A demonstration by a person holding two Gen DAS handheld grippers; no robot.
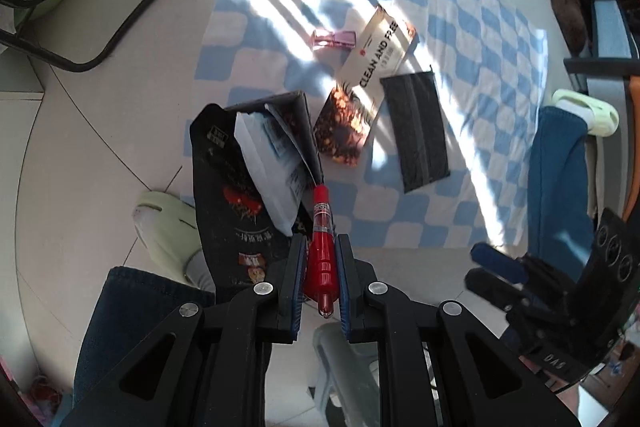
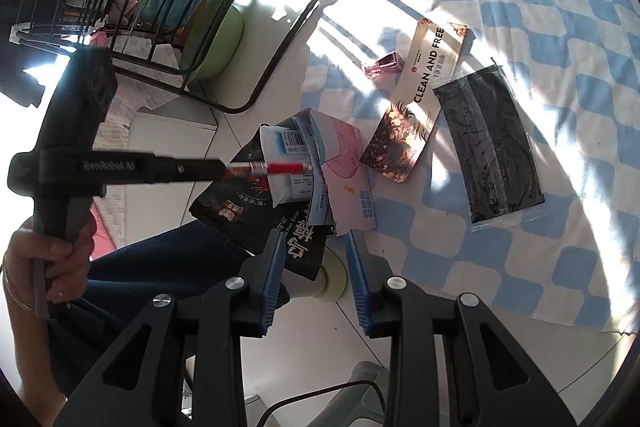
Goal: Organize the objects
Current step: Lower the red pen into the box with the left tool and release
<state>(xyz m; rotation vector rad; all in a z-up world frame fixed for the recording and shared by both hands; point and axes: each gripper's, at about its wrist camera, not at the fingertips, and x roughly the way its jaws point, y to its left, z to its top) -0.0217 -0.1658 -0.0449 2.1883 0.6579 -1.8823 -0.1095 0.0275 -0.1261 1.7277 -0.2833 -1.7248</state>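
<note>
Tiled floor, pale and sunlit, with a blue-and-white checked cloth spread across it. Left tool: pressed together on a red pen, which lies lengthwise between the pads, one end poking back toward the camera, the other end reaching out past the fingertips to the mouth of a black printed pouch. Pouch: stands open just ahead of the left tool and slightly to its left, white and blue packets upright inside it. Right tool: spread, nothing pinched; the lower corner of the black pouch sits at the tip of its left finger, though whether they touch cannot be told. Beyond the pouch from either tool, on the cloth: a card marked CLEAN AND FREE with a dark orange-flecked end, a small pink bottle lying beside it, and a black face mask in a clear wrapper, to the right of the card. Person's hand grips the left tool's handle at far left in the right wrist view.
</note>
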